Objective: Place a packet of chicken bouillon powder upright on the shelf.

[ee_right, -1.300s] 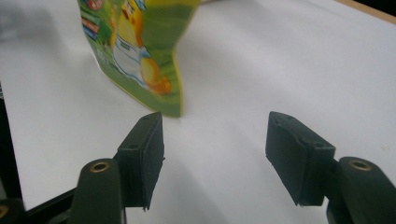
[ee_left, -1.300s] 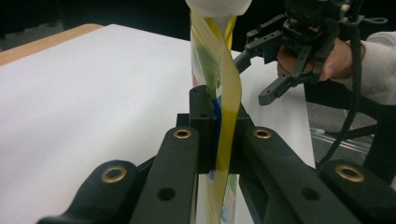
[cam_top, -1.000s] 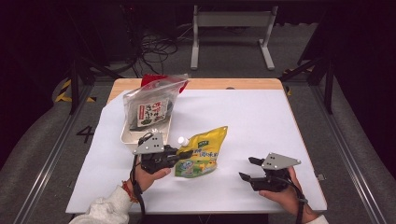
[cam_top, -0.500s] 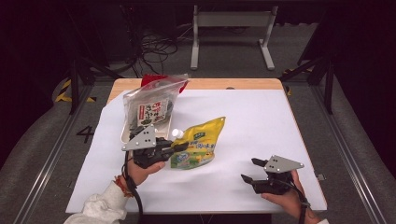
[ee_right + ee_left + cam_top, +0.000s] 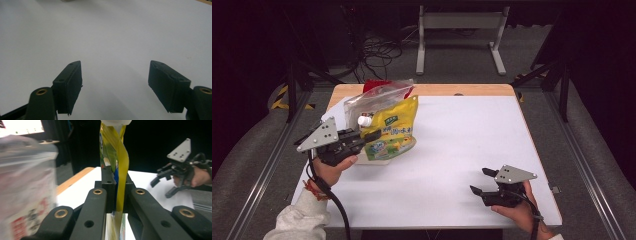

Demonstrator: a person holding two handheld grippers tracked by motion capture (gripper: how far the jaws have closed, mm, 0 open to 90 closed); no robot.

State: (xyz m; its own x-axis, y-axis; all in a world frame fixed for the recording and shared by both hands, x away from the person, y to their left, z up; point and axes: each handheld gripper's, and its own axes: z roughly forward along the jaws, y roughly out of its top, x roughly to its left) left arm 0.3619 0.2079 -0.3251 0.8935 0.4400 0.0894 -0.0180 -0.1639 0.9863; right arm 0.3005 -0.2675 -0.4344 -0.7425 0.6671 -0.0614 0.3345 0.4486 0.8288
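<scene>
My left gripper (image 5: 373,136) is shut on the lower edge of a yellow spouted pouch (image 5: 394,131) with a white cap (image 5: 365,120), and holds it upright above the table's left side. In the left gripper view the jaws (image 5: 116,173) pinch the pouch (image 5: 121,152) edge-on. My right gripper (image 5: 480,181) rests near the front right of the white table (image 5: 462,130). Its jaws have just been opening and nothing is between them. The right gripper view shows both black pads (image 5: 68,85) wide apart over bare white tabletop.
A clear zip bag (image 5: 379,94) with a dark printed packet inside stands just behind the pouch, blurred at left in the left gripper view (image 5: 27,182). Something red (image 5: 374,84) lies behind it by the wooden far edge. Dark floor and metal frames surround the table.
The left gripper has lifted the yellow pouch off the table and carried it back and left, toward the clear bag. The right hand has stayed put, its jaws slightly wider.
</scene>
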